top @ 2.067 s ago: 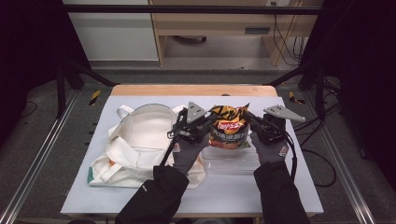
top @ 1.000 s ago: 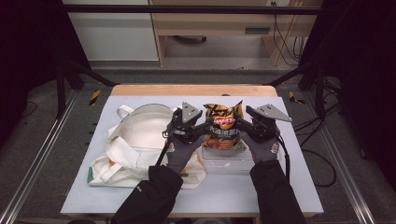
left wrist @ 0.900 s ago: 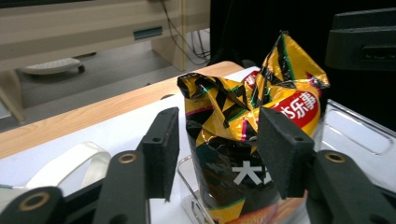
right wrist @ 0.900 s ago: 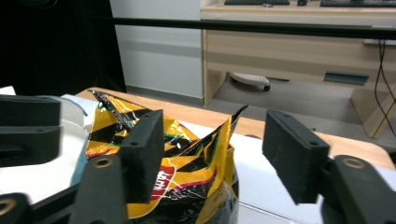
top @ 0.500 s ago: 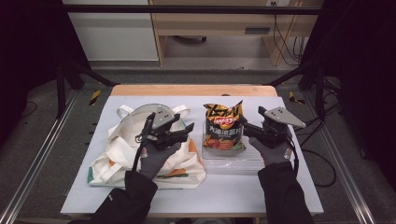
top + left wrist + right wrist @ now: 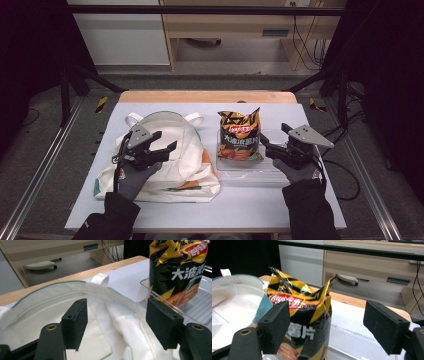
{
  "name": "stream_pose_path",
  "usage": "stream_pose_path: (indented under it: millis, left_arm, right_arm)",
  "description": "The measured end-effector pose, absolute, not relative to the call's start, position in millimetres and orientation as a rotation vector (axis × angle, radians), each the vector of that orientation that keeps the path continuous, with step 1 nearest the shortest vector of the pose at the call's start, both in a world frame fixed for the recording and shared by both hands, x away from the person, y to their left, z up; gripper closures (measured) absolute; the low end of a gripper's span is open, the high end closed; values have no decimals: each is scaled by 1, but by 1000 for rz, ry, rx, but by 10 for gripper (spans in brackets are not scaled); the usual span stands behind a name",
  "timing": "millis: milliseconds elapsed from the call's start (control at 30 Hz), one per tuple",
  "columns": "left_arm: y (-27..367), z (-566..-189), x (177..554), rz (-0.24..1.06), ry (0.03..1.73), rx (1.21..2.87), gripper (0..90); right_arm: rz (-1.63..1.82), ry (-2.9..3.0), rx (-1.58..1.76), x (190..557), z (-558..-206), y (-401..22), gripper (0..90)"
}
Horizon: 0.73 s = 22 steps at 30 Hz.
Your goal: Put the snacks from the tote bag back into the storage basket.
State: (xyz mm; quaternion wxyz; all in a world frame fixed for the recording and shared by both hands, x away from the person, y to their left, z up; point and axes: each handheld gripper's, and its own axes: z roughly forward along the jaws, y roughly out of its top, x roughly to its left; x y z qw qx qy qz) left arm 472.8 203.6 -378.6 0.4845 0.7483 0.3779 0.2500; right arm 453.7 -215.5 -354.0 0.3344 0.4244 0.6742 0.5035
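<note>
A yellow-and-black chip bag (image 6: 239, 135) stands upright in a clear plastic tray (image 6: 250, 169). A white tote bag (image 6: 170, 170) lies flat to its left. My left gripper (image 6: 165, 141) hovers over the tote bag. Its jaws have just been opening and stand wide with nothing between the pads (image 6: 75, 320); white cloth (image 6: 50, 305) lies below them, and the chip bag (image 6: 177, 272) is off to the right. My right gripper (image 6: 274, 136) sits just right of the chip bag. Its jaws have also just been opening, and its pads (image 6: 274, 325) stand clear of the chip bag (image 6: 299, 315).
The white tabletop (image 6: 310, 200) has a wooden strip (image 6: 205, 96) along its far edge. Metal frame rails (image 6: 45, 165) run along both sides, and cables (image 6: 345, 165) trail off at the right. The tote bag's handles (image 6: 192, 119) lie toward the far side.
Both grippers were at the chip bag and have let it go. The left one has swung left over the tote bag. The right one has drawn back to the right. Both have opened wider.
</note>
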Motion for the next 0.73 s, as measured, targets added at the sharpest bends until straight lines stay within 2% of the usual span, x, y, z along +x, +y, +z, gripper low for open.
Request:
stream_pose_path:
  millis: [367,733]
  left_arm:
    - [240,-394,456,634,977,1819,323]
    - [274,-406,448,660,1063,1795,340]
  right_arm:
    - [1257,1771,1146,440,-373,-233,188]
    - [1184,1816,1163,437,-389,-237,211]
